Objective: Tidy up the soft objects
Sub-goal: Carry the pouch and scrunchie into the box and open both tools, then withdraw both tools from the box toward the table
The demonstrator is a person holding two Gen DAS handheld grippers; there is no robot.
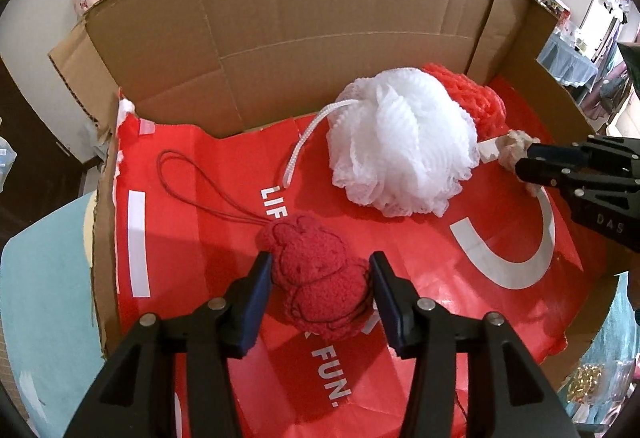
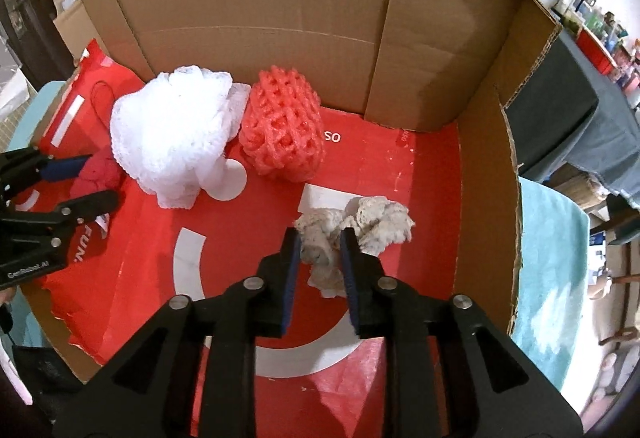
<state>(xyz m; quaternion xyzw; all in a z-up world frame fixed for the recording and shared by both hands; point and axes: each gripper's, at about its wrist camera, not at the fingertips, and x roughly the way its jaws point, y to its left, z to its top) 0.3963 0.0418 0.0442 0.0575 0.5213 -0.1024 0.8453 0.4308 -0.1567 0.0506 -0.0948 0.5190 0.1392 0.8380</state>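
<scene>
Straddling a red knitted toy [image 1: 320, 286] with loosely open jaws — left gripper [image 1: 320, 270], right gripper [image 2: 320, 244] likewise parted around a grey crumpled cloth [image 2: 360, 226], both lying inside the cardboard box [image 2: 260, 17].

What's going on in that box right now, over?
Left gripper open around red plush toy. Right gripper astride grey cloth wad, grip unclear. White pouf clear of both.

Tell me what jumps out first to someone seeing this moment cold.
A big cardboard box lined with a bright red printed sheet. At its back a fluffy white mesh pouf sits against a coral foam net. Nearer, the left gripper straddles a dark red knitted toy, and the right gripper a crumpled grey cloth.
</scene>
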